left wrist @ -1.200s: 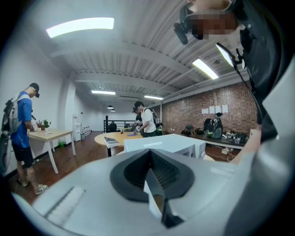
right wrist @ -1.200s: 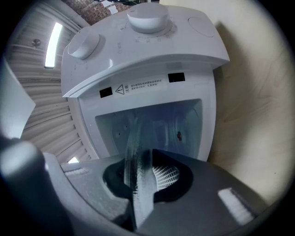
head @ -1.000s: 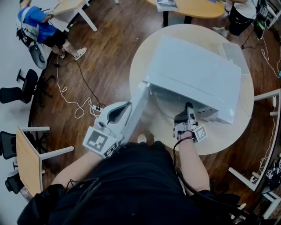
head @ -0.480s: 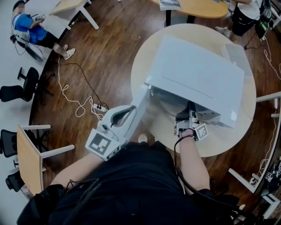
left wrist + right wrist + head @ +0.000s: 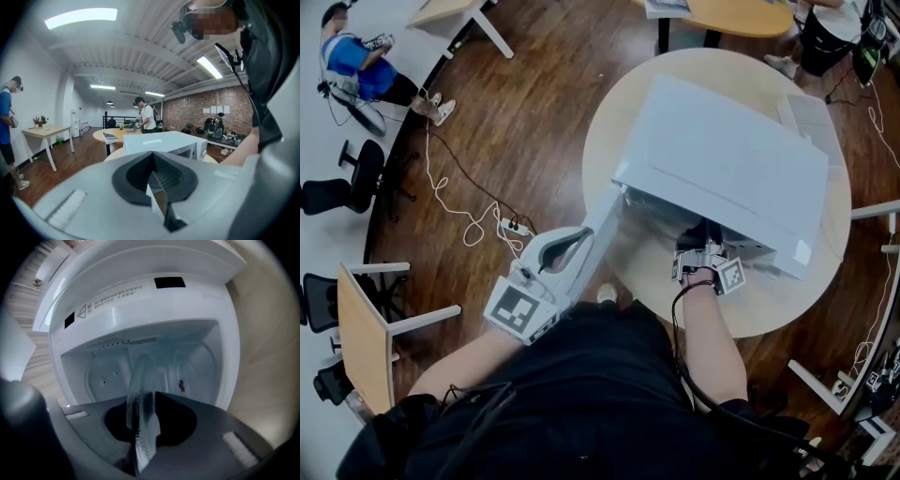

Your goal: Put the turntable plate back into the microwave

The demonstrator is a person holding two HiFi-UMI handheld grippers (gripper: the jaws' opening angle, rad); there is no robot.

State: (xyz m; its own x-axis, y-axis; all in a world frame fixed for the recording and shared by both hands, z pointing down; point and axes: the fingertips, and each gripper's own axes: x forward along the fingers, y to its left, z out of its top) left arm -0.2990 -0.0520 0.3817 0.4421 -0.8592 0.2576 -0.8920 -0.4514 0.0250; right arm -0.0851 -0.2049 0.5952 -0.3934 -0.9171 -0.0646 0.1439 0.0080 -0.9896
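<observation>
Holding the glass plate edge-on, the right claw is clamped on it at the open microwave mouth. Left claw grips the door edge.

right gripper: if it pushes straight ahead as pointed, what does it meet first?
The right gripper points into the open microwave, clamped on the glass plate edge-on. The plate's far edge leads and would likely meet the back wall first; depth unclear.

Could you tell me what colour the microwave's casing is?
The boxy microwave is white; the head view shows it best.
</observation>
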